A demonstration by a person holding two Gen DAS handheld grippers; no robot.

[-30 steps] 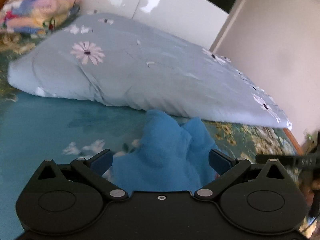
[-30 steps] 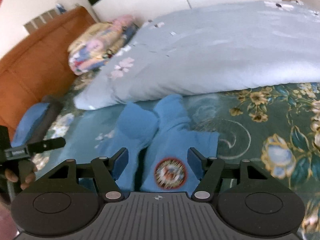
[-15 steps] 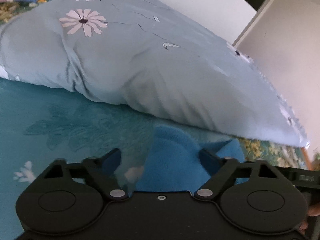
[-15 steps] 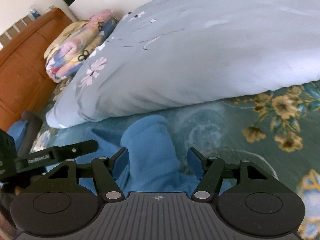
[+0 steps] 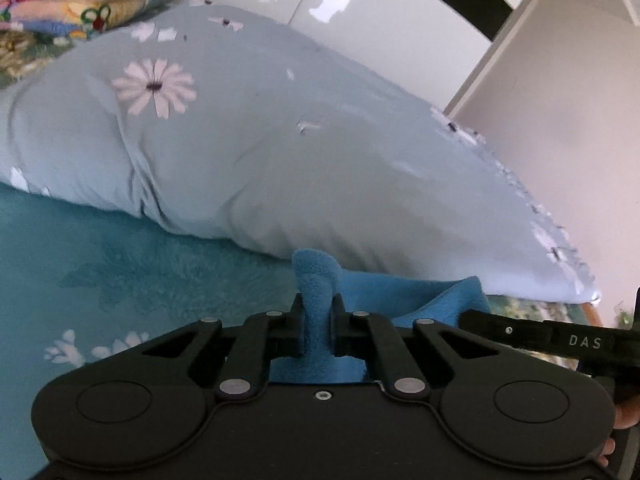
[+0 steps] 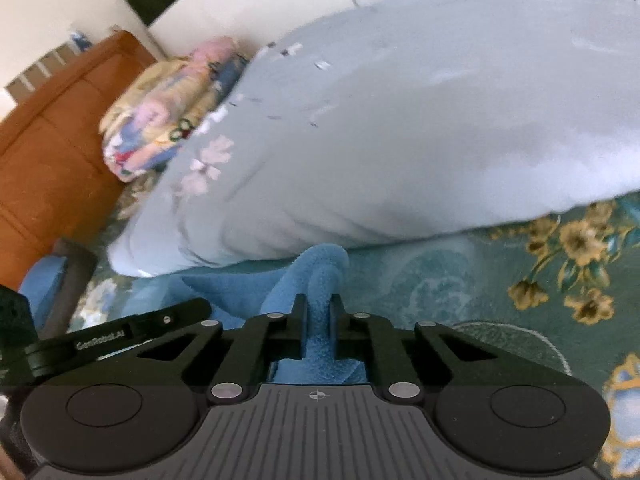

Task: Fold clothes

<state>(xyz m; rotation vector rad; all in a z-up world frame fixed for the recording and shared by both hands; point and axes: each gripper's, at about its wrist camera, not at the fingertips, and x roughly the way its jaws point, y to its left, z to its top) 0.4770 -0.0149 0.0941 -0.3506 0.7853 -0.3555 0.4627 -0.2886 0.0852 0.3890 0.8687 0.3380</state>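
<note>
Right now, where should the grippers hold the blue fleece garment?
Where they are: each pinches a raised end of the blue fleece garment, from the near side. The left gripper and right gripper meet upright fleece there; the far edge abuts the grey quilt.

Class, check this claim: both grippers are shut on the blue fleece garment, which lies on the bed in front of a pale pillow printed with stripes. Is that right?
Not quite. The pillow is printed with daisies, not stripes, as the left wrist view shows. The rest holds: the left gripper and right gripper are both shut on the blue fleece garment in front of it.
</note>
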